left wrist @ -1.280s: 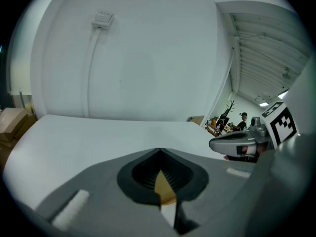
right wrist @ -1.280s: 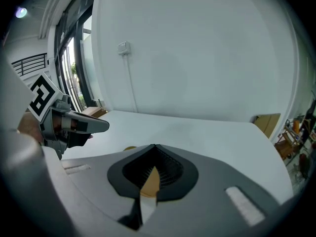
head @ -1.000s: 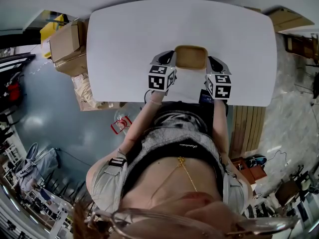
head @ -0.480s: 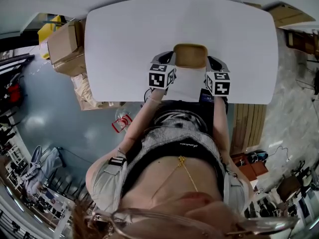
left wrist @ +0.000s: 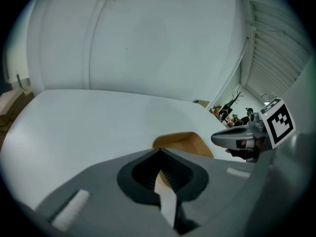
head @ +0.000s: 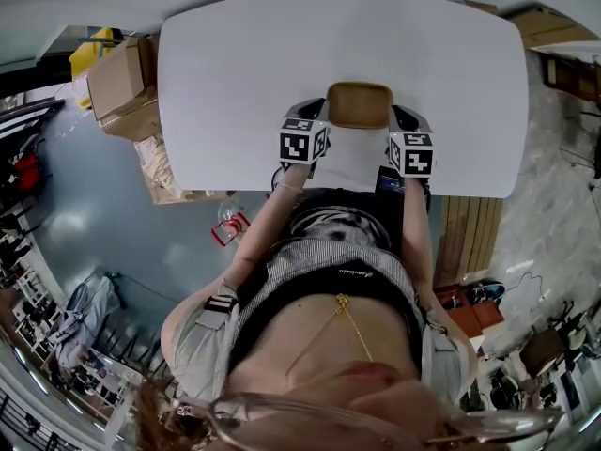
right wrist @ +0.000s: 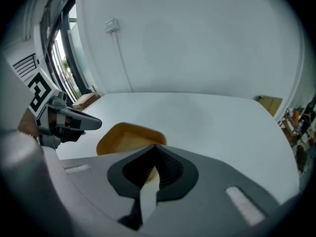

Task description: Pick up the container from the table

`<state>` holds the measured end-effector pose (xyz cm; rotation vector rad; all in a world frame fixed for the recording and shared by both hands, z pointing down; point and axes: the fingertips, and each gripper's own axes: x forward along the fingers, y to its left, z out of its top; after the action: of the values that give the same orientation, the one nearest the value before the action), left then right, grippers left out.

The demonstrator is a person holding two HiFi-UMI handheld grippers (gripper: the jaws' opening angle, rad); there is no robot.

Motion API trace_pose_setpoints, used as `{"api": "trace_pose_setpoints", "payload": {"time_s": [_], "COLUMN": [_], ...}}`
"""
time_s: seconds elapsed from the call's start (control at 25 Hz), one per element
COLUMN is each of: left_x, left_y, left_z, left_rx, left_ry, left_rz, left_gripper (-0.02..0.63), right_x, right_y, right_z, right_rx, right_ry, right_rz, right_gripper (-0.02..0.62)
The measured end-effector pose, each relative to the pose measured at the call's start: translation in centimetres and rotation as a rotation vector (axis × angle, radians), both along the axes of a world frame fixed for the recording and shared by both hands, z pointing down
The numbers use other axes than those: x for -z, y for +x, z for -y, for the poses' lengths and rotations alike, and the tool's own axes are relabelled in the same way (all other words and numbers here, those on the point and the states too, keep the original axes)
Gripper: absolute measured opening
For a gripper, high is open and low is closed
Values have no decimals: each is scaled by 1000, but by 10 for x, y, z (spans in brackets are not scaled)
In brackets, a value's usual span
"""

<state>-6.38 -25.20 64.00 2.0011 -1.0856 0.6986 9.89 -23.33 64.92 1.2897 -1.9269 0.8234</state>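
Two hand-held grippers flank a tan, round-cornered container (head: pixel 360 104), which is over the middle of the white counter (head: pixel 235 73), toward its near edge and straight in front of the person. The left hand-held gripper (left wrist: pixel 160 157) is at the container's left side and the right hand-held gripper (right wrist: pixel 154 151) is at its right. Both point away from the person and slope downward. The left marker cube (head: pixel 303 144) and the right marker cube (head: pixel 411 153) sit on the near side of the jaws. In the left gripper view the jaws are closed on a thin pale edge standing between the pads, and the container's tan hollow shows just beyond the tips. In the right gripper view the jaws are likewise closed on a thin pale strip, with a bit of tan visible through the jaw opening above it. Each hand-held gripper is therefore gripping the container by its rim, one on either side. The container's open top faces up. Whether its base touches the counter cannot be told from these views. Each gripper view also shows the other hand-held gripper beside the container. Cardboard boxes (head: pixel 127 78) stand on the floor to the left of the counter.
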Motion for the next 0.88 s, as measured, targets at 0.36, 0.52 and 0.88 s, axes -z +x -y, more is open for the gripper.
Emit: {"api": "trace_pose_setpoints", "payload": {"time_s": [0.36, 0.52, 0.88], "left_x": [-10, -13, -18], "left_y": [-2, -2, 2], "left_z": [3, 5, 3], "left_rx": [4, 6, 10], "left_ry": [-28, -35, -57], "left_rz": [6, 7, -1], "left_gripper": [0, 1, 66], "right_x": [-14, -19, -23], "right_y": [-1, -2, 7], "right_z": [3, 2, 2], "right_rx": [6, 14, -4], "right_ry": [-41, -58, -61], "right_rz": [-6, -9, -31], "right_gripper": [28, 28, 49]}}
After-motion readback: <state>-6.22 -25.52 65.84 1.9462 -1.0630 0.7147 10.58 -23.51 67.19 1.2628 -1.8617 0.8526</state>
